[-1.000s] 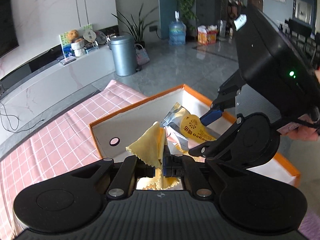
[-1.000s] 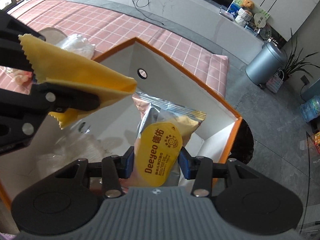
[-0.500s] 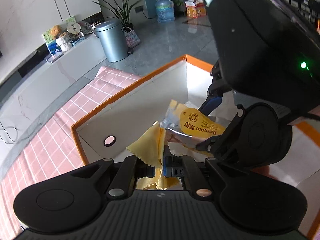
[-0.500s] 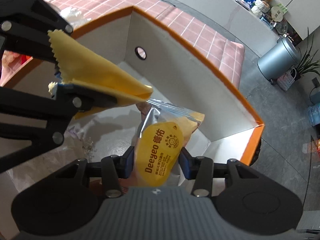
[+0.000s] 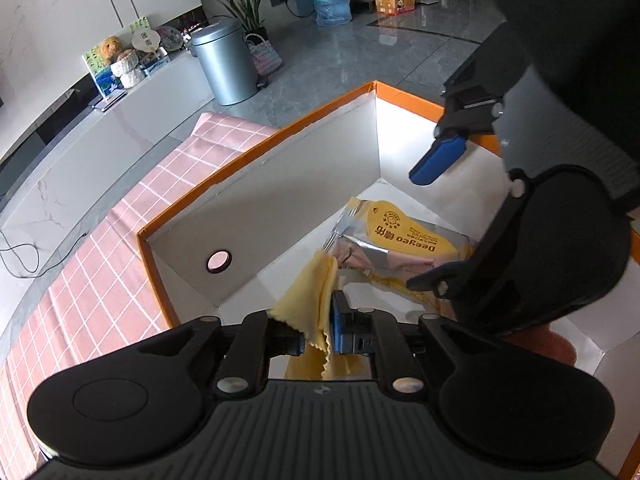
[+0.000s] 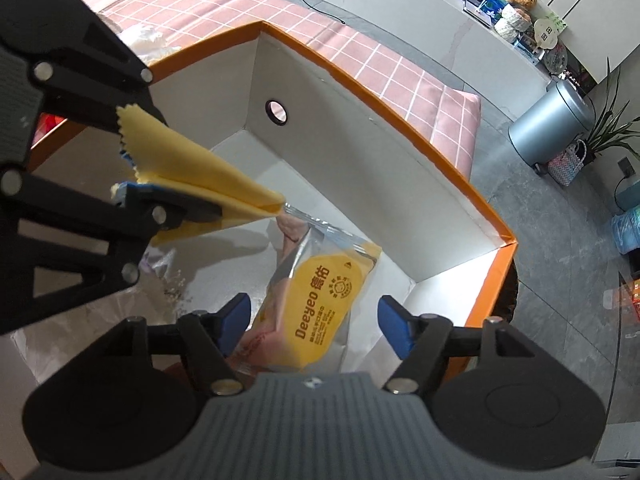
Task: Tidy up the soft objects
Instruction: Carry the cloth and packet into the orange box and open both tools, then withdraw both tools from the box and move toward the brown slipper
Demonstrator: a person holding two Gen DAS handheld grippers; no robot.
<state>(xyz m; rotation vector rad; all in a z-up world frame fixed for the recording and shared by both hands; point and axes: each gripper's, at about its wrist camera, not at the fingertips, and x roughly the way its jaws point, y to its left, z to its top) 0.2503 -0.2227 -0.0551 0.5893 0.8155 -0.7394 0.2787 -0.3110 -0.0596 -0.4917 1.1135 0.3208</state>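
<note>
My left gripper [image 5: 318, 338] is shut on a yellow cloth [image 5: 310, 304] with zigzag edges and holds it over the orange-rimmed white box [image 5: 256, 156]. The cloth [image 6: 192, 168] and the left gripper [image 6: 128, 178] also show in the right wrist view. My right gripper [image 6: 314, 324] is open inside the box [image 6: 400, 128], its blue pads [image 6: 394, 330] apart. A silver and yellow Deeyeo wipes pack [image 6: 320, 300] lies on the box floor between them; it also shows in the left wrist view [image 5: 400, 240], under the right gripper [image 5: 432, 216].
The box stands on a pink checked tablecloth [image 5: 100, 268]. A clear plastic bag [image 6: 160, 272] lies on the box floor at left. White soft stuff [image 6: 146, 38] lies on the cloth beyond the box. A grey bin [image 5: 226, 66] stands on the floor.
My right gripper has opened and let go of the wipes pack, which now lies on the box floor. Both grippers have moved lower into the box. The left still holds the cloth.
</note>
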